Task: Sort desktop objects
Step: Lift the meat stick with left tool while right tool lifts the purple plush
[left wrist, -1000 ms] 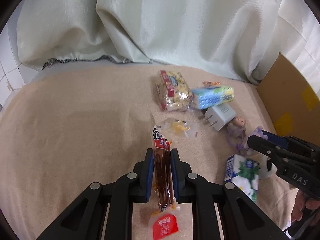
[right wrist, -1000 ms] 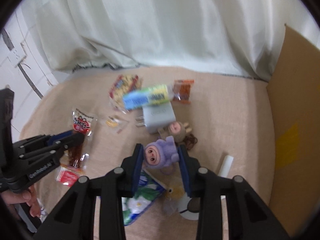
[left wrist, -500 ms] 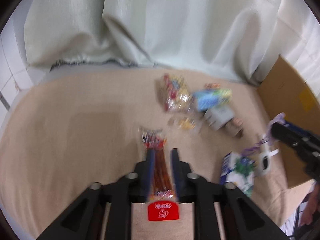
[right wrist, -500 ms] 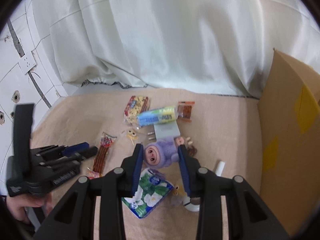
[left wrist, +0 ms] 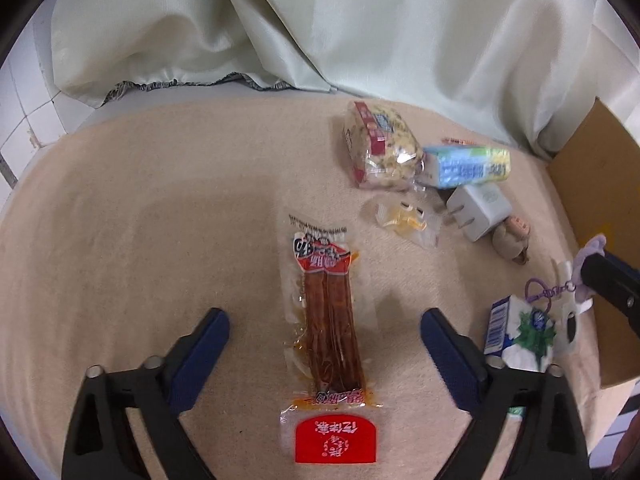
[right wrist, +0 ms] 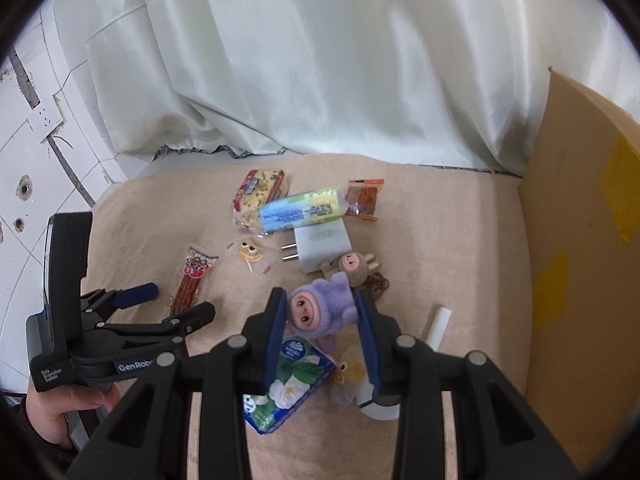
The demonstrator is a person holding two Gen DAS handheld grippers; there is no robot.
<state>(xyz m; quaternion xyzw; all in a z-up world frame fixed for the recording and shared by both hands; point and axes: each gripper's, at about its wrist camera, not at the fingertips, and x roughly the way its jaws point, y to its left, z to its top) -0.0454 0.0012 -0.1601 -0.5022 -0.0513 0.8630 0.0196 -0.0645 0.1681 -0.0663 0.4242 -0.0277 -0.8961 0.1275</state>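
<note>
My left gripper point(left wrist: 324, 330) is open, its fingers either side of a clear packet of red-brown snack sticks point(left wrist: 330, 332) that lies flat on the beige cloth point(left wrist: 160, 240). In the right wrist view the left gripper point(right wrist: 168, 304) is at the left, with the same packet point(right wrist: 192, 280) beside it. My right gripper point(right wrist: 322, 320) is shut on a purple plush pig keychain point(right wrist: 320, 306), held above the cloth. Its purple cord point(left wrist: 540, 290) dangles at the right edge of the left wrist view.
A cardboard box point(right wrist: 580, 280) stands at the right. On the cloth lie a tissue pack point(right wrist: 288, 384), white charger point(right wrist: 320, 246), brown plush toy point(right wrist: 354, 266), blue-yellow pack point(right wrist: 302, 210), cracker bag point(right wrist: 260, 192), candy wrapper point(right wrist: 250, 254), white tube point(right wrist: 438, 324) and tape roll point(right wrist: 378, 402). Curtain behind.
My left gripper opened and let go of the snack stick packet, which now lies on the cloth. My right gripper lifted the purple plush up and back.
</note>
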